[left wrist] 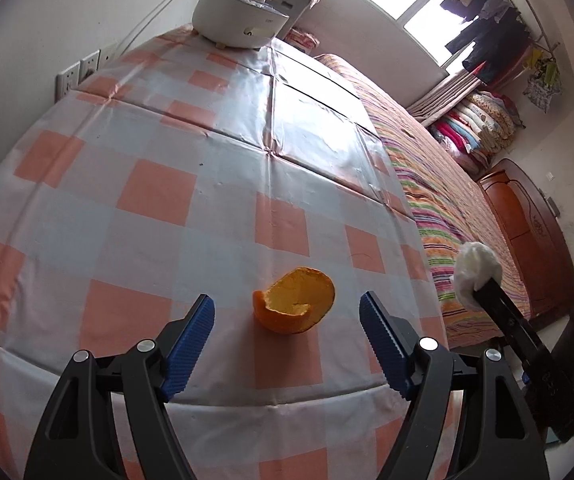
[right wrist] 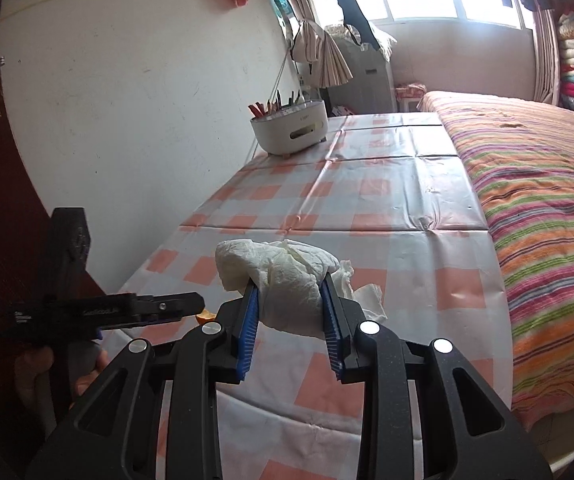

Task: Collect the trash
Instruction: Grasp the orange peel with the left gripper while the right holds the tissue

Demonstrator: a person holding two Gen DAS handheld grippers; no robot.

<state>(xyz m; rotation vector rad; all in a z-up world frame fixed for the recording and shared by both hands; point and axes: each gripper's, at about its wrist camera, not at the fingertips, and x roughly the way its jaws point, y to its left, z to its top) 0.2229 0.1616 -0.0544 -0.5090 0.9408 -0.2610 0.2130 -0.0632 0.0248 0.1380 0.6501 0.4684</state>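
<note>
Crumpled white tissue; hollow orange peel.

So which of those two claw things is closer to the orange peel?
The left. The left gripper hovers open with the orange peel sitting between its fingers on the checked tablecloth. The right gripper is off to the side, clamped on a crumpled tissue.

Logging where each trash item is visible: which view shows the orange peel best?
The left wrist view: the orange peel lies in full sight on the checked tablecloth, between the open left gripper fingers, untouched. The right wrist view shows only an orange sliver, mostly hidden behind the grippers.
</note>
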